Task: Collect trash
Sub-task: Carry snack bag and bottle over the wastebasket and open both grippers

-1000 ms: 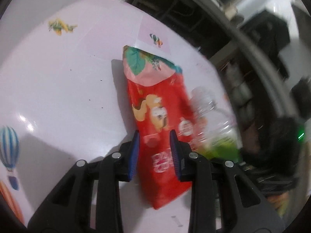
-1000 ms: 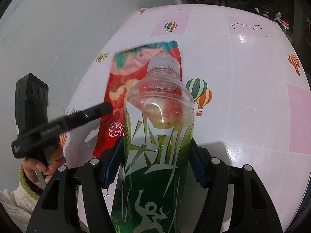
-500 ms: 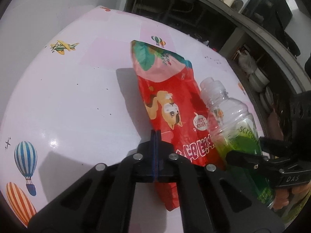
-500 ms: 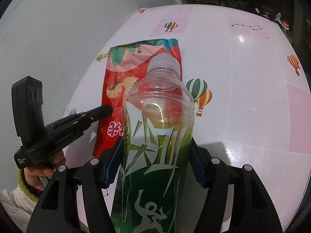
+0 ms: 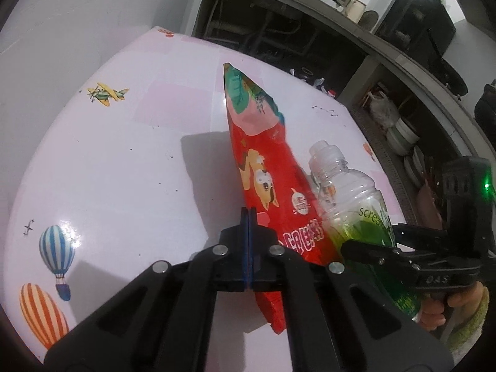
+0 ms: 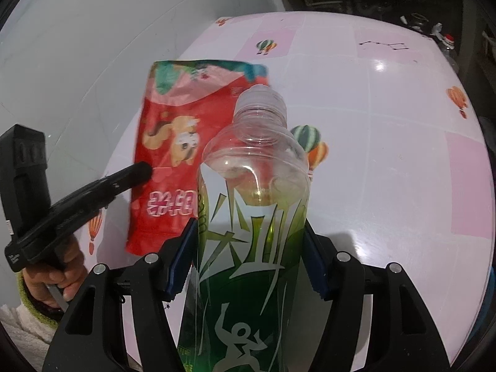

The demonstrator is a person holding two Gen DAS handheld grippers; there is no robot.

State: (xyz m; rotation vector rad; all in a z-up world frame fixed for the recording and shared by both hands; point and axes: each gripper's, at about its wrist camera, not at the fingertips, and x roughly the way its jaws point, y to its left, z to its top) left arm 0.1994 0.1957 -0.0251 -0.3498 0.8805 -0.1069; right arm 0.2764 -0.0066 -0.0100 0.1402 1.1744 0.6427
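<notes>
My left gripper (image 5: pixel 249 214) is shut on the left edge of a red snack bag (image 5: pixel 263 167) with a cartoon dog print and holds it lifted and tilted above the table. The bag also shows in the right wrist view (image 6: pixel 179 142), with the left gripper (image 6: pixel 141 169) pinching its side. My right gripper (image 6: pixel 251 248) is shut on a clear plastic bottle (image 6: pixel 254 217) with a green label, cap pointing away. The bottle (image 5: pixel 350 198) shows just right of the bag in the left wrist view.
The table (image 5: pixel 124 161) has a white and pink cloth printed with balloons and planes. A white wall (image 5: pixel 77 24) runs along its left side. Dark shelves with dishes (image 5: pixel 403 136) stand beyond the far right edge.
My left gripper has shut on the bag's edge and raised it off the table, so the bag now stands tilted. The right gripper still holds the bottle.
</notes>
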